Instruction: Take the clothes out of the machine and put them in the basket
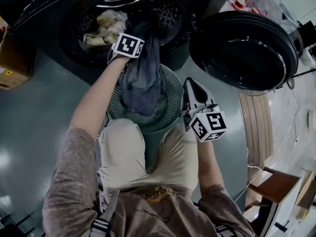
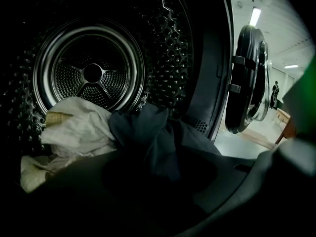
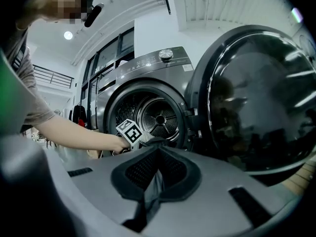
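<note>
A dark grey-blue garment [image 1: 144, 78] hangs from the open drum [image 1: 163, 9] of the machine down into the round green basket [image 1: 174, 90] in front of it. My left gripper [image 1: 132, 34] reaches into the drum mouth and is shut on the bunched top of this garment [image 2: 148, 137]. Its jaws are dark and mostly buried in the cloth. A cream cloth [image 1: 105, 26] [image 2: 79, 127] lies inside the drum to the left. My right gripper [image 1: 190, 84] hovers by the basket's right rim, level, facing the machine. It is shut [image 3: 157, 149], with a sliver of grey-blue showing in the slit.
The round machine door [image 1: 247, 51] [image 3: 256, 98] stands swung open to the right. A cardboard box [image 1: 12, 58] sits on the floor at the left. Wooden furniture [image 1: 259, 127] stands at the right. The person's knees [image 1: 123, 152] press against the basket.
</note>
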